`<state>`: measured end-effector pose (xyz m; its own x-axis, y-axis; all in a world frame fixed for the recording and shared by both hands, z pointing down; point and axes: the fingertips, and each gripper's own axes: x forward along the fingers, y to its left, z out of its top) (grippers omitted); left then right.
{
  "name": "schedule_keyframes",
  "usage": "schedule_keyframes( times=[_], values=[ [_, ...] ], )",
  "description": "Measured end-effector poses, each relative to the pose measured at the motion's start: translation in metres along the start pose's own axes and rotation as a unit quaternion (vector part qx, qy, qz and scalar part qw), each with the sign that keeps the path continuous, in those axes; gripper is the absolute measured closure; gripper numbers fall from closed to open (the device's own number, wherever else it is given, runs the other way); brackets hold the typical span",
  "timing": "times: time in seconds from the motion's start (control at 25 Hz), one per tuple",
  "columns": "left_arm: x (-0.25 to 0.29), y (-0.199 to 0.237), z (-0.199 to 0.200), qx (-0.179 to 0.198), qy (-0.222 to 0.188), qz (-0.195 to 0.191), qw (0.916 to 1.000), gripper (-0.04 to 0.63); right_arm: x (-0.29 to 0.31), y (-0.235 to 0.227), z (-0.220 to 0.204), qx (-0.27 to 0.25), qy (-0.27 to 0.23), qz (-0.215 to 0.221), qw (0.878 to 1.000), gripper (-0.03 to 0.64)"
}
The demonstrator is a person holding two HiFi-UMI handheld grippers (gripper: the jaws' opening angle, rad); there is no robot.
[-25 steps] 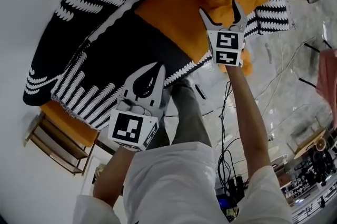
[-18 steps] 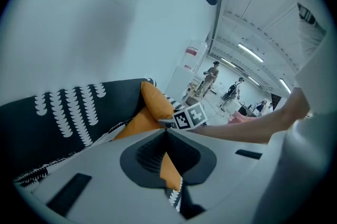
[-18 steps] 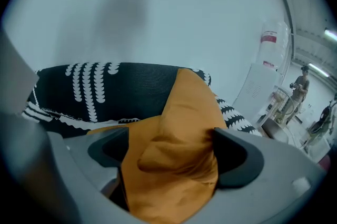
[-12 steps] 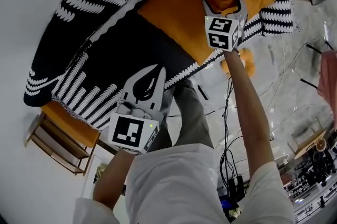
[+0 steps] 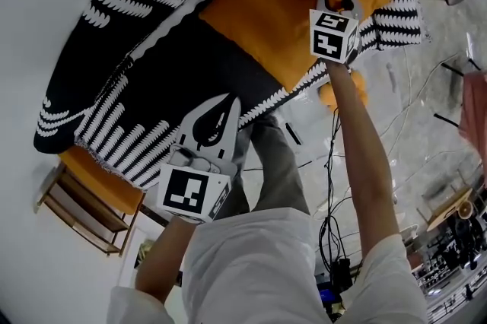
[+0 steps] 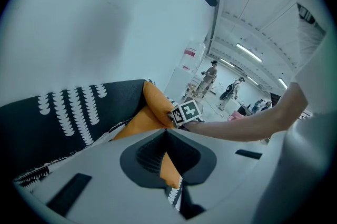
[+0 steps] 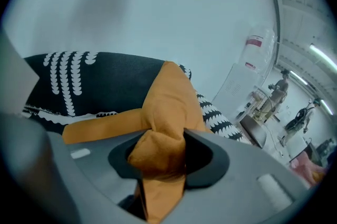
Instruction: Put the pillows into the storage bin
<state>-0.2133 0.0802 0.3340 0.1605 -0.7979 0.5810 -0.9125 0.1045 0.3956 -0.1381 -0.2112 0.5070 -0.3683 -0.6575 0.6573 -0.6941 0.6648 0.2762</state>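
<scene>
A red label on a clear container [image 7: 256, 48] by the wall is too small to read. At 1 o'clock in the head view, the right tongs [image 5: 337, 0] have just been closing and pinch a bunched corner of the orange pillow [image 5: 259, 11], which rests against the black-and-white pillow [image 5: 114, 41]. At 7 o'clock from the orange pillow, the left tongs [image 5: 227, 102] have their jaws together over dark fabric.
</scene>
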Motion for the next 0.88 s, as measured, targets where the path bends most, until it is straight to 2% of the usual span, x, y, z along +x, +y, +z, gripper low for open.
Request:
schedule_keyframes(
  times=[0.28, 0.48, 0.88],
  values=[
    [-0.013, -0.018, -0.007, 0.007, -0.004, -0.008, 0.9999, 0.588, -0.035, 0.0, -0.008, 0.039, -0.013, 0.033, 0.999, 0.463],
    [-0.023, -0.033, -0.014, 0.02, -0.004, -0.019, 0.9996, 0.588, -0.068, -0.003, -0.021, 0.085, -0.025, 0.043, 0.995, 0.463],
    [-0.02, -0.083, -0.029, 0.046, 0.008, -0.055, 0.9974, 0.588, -0.129, -0.017, -0.053, 0.12, -0.042, 0.045, 0.991, 0.471]
  ],
)
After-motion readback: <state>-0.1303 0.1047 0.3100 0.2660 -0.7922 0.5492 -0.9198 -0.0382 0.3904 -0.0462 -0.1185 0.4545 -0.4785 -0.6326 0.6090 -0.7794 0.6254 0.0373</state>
